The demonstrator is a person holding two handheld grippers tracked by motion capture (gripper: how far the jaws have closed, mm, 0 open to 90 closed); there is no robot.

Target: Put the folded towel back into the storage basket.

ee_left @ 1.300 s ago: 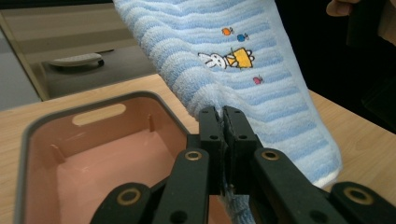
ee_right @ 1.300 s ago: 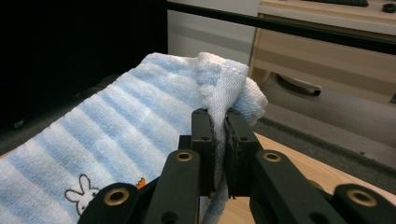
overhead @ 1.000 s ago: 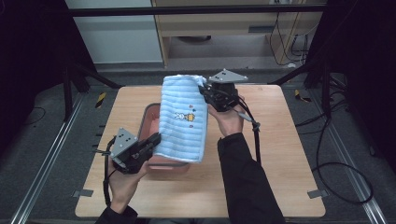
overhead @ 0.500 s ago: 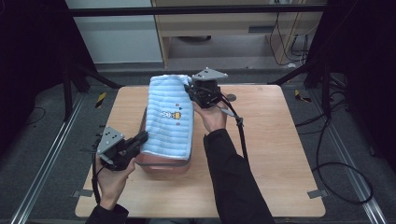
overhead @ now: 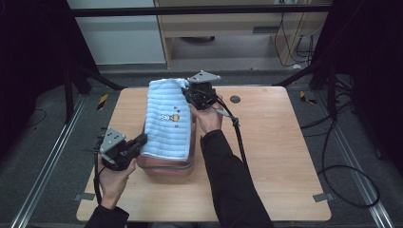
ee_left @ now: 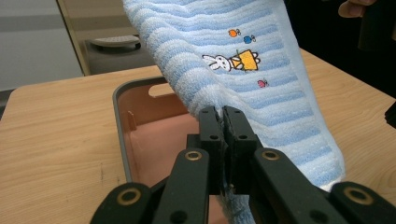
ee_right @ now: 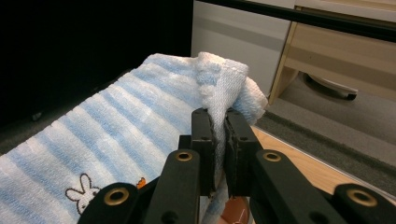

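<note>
While stretched between both tongs, hung over the pink tub (overhead: 166, 166) sitting on the wooden table (overhead: 275, 156): one blue-and-white striped towel (overhead: 168, 121), little bunny print (ee_left: 232, 60) facing up. Left tongs (overhead: 142, 140) clamped tight on the towel's near corner, jaws pinched together with terry cloth squeezed between them, just at the tub's near-left rim. Right tongs (overhead: 186, 90) clamped on the far corner, bunched fabric poking up out of the closed jaws (ee_right: 219, 84), held higher than the other end. So, slanted, far end up, near end low by the tub. Inside of the tub seen under the cloth from the left gripper view, grey rim (ee_left: 120, 140) and handle slot showing. Towel draped lengthwise across the tub, covering most of it from above. Black cable (overhead: 237, 137) trailing off the right tongs across the table.
</note>
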